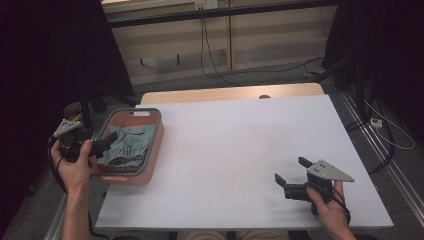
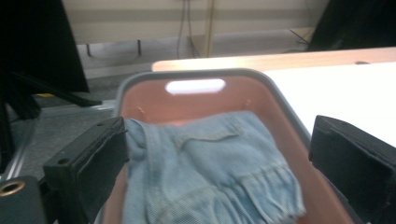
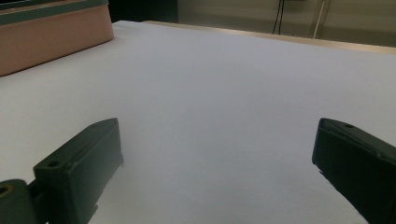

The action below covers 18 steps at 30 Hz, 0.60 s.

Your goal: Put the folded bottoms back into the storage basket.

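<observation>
Left gripper view: folded denim shorts (image 2: 210,168) lying in pink basket (image 2: 140,84) at table's (image 1: 240,150) left edge, left gripper (image 2: 219,163) splayed above, right gripper (image 1: 295,175) splayed, well apart; risk of snagging one layer, or tipping basket.

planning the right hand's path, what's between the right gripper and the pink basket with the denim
Nothing: bare white table runs from the right gripper to the pink basket, seen in the high view and the right gripper view.
</observation>
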Motion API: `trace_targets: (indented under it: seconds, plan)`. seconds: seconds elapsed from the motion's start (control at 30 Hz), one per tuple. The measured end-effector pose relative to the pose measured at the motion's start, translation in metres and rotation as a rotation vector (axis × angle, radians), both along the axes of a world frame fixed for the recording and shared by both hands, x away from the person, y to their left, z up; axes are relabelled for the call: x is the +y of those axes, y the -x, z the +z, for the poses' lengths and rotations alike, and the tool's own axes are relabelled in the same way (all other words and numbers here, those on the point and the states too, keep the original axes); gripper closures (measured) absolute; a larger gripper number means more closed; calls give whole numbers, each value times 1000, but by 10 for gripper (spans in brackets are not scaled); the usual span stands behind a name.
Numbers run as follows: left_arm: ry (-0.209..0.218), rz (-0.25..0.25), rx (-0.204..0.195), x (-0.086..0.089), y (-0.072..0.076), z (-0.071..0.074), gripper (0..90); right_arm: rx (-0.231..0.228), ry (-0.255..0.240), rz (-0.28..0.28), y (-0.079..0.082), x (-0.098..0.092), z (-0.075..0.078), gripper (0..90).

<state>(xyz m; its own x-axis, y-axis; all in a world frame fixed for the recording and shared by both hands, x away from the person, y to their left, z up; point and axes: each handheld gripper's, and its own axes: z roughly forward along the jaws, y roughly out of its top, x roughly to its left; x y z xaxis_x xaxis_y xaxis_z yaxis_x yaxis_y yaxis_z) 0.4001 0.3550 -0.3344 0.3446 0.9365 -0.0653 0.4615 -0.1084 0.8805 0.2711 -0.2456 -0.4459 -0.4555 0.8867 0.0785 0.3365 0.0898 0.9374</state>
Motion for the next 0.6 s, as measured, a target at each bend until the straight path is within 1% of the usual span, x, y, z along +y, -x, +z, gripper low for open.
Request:
trace_targets:
  seconds: [0.03, 0.07, 0.13, 0.17, 0.2, 0.23, 0.3, 0.37, 0.4, 0.47, 0.6]
  plan:
    - [-2, -10, 0, -2, 2, -1, 50, 0, -1, -1, 0, 0, 0, 16]
    - [-9, -11, 1, -3, 3, -1, 50, 0, -2, -1, 0, 0, 0, 16]
    - [-4, -9, 19, -7, 6, -2, 50, 1, -3, -3, 0, 0, 0, 16]
    - [-9, -8, 19, -8, 6, -2, 50, 1, -3, -3, 0, 0, 0, 16]
    - [-27, -15, 17, -11, 9, -1, 50, 1, -3, -2, 0, 0, 0, 16]
    - [-27, -19, 15, -13, 10, 0, 50, 1, -3, 0, 0, 0, 0, 16]
    - [-11, -42, 13, -16, 14, 2, 49, -1, 0, 1, 0, 0, 0, 16]
    - [-18, -53, 2, -18, 19, 4, 49, -2, 1, 1, 0, 0, 0, 16]
    - [-24, -55, -2, -20, 21, 4, 48, -2, 0, 1, 0, 0, 0, 16]
    - [-23, -59, -4, -22, 25, 4, 47, -2, -1, -1, 0, 0, 0, 16]
    - [-21, -48, -5, -24, 31, 3, 47, -1, 1, 0, 0, 0, 0, 16]
